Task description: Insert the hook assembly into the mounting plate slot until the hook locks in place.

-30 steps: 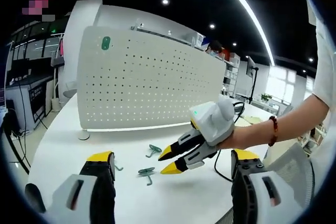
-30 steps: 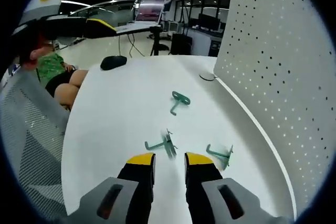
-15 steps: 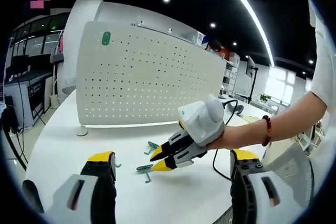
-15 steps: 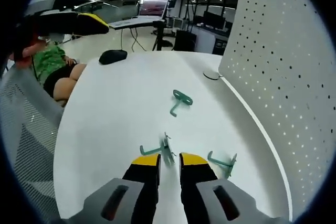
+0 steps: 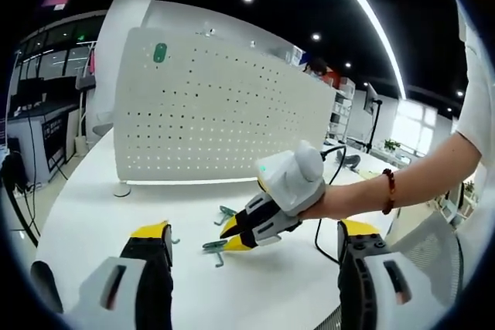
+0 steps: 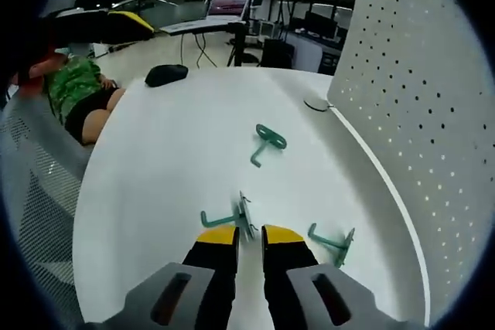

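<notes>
Here, my right gripper (image 6: 248,233) closes around a green hook assembly (image 6: 232,217) lying on the white table (image 6: 155,160), near the white pegboard mounting plate (image 5: 209,117). My left gripper (image 5: 251,241) hangs wide open, holding nothing.

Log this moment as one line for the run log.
phase: grasp approach | right hand-held gripper: jaws narrowed around middle green hook on table | left hand-held gripper: open, idle | pegboard: one hook mounted

The right tool (image 5: 230,237) is showing yellow tips on black jaws under a white rounded housing; a red bead bracelet (image 5: 388,192) is sitting behind it, a white short sleeve (image 5: 478,106) beyond the bracelet.
</notes>
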`<action>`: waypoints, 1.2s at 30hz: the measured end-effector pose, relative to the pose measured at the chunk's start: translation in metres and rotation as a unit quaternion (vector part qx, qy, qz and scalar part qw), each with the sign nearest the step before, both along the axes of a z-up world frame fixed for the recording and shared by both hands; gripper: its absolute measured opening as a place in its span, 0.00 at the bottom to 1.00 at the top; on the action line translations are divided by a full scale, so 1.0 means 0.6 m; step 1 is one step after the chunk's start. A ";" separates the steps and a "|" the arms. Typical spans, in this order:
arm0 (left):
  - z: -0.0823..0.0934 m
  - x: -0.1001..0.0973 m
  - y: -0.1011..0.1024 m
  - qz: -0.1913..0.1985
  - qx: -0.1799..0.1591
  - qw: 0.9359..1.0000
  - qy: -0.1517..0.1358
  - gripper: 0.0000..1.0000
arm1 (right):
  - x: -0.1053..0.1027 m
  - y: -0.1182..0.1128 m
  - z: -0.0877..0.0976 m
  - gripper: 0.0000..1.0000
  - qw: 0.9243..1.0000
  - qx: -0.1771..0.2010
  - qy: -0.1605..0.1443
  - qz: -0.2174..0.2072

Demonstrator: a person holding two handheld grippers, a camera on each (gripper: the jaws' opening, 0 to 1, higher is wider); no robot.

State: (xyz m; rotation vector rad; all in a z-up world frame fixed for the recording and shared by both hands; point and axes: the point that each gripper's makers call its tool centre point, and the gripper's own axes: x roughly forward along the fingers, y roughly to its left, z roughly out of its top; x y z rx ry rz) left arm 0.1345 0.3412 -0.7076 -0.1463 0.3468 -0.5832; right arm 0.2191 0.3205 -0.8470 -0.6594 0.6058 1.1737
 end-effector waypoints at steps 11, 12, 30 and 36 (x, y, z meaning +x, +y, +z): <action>-0.007 0.000 0.005 0.003 0.000 1.000 0.006 0.89 | -0.005 0.005 -0.012 0.04 1.000 -0.021 -0.006 0.015; -0.007 0.000 0.005 0.003 0.000 1.000 0.006 0.89 | -0.005 0.005 -0.011 0.04 1.000 -0.021 -0.007 0.014; 0.009 0.006 0.005 0.002 -0.010 1.000 -0.006 0.88 | -0.006 -0.008 0.031 0.02 1.000 0.009 -0.010 -0.028; 0.014 0.007 0.002 0.000 -0.018 1.000 -0.010 0.87 | -0.006 -0.011 0.055 0.02 0.998 0.029 -0.017 -0.050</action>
